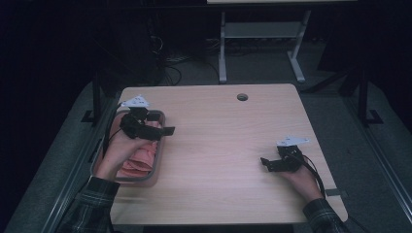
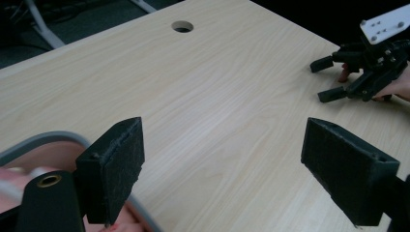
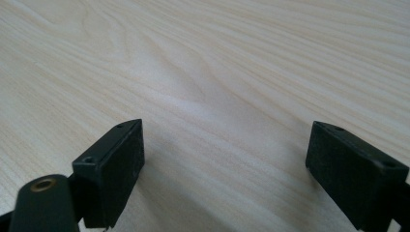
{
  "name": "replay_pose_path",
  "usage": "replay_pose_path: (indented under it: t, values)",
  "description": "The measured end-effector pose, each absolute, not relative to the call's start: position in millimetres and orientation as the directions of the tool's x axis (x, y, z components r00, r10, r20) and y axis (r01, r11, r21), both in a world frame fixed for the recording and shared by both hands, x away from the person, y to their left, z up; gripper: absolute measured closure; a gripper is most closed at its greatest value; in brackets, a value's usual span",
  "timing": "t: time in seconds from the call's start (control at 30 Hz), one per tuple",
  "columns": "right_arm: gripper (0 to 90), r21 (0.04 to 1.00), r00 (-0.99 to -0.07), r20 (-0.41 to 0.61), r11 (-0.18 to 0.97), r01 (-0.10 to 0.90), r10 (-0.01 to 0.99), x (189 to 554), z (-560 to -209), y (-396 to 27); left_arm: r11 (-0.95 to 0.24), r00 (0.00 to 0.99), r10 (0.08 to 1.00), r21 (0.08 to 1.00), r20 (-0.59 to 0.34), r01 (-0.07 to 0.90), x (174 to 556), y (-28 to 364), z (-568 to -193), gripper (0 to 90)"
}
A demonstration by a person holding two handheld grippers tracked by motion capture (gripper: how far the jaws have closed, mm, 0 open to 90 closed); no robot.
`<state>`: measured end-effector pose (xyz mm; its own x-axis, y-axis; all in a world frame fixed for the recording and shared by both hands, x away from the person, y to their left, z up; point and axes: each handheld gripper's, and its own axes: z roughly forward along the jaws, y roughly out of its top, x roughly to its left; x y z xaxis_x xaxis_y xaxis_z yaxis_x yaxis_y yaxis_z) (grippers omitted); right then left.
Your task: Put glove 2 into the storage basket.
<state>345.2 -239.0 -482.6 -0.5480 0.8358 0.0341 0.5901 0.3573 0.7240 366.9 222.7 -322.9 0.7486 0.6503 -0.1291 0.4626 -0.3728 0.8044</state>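
A grey tray [image 1: 157, 167] sits at the table's left edge with a pink cloth [image 1: 141, 158] lying in it. My left gripper [image 1: 163, 123] hovers over the tray's far right corner, open and holding nothing. In the left gripper view its jaws [image 2: 227, 164] stand wide apart above bare wood, with the tray rim [image 2: 48, 140] and a bit of pink cloth [image 2: 126, 223] at lower left. My right gripper [image 1: 266, 164] rests low at the table's front right, open and pointing left. Bare wood lies between its spread jaws [image 3: 225, 164]. The left gripper view also shows the right gripper [image 2: 333, 77] far off.
The wooden table [image 1: 218, 145] has a round cable hole [image 1: 242, 97] near its far edge. Behind it stand the white legs of another desk [image 1: 222, 53] and cables on a dark floor. A person's plaid sleeves [image 1: 92, 204] come in from the bottom.
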Motion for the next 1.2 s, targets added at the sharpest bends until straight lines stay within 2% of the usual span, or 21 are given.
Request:
replay_pose_path:
  t: [0.47,0.8,1.2]
  values:
    - [13.1,0.723,-0.55,0.035,0.358,0.59,0.834,345.1,-482.5,-238.9,-0.435,0.8,0.592,0.795,-0.102,0.423,349.8,170.1,-349.8,15.0]
    - [13.1,0.724,-0.554,0.034,0.361,0.587,0.832,345.1,-482.5,-238.9,-0.491,0.824,0.561,0.766,-0.086,0.415,333.0,135.0,-386.9,14.9]
    - [13.1,0.723,-0.556,0.033,0.364,0.587,0.831,345.0,-482.5,-239.0,-0.549,0.845,0.532,0.741,-0.048,0.387,322.7,112.1,-427.4,14.9]
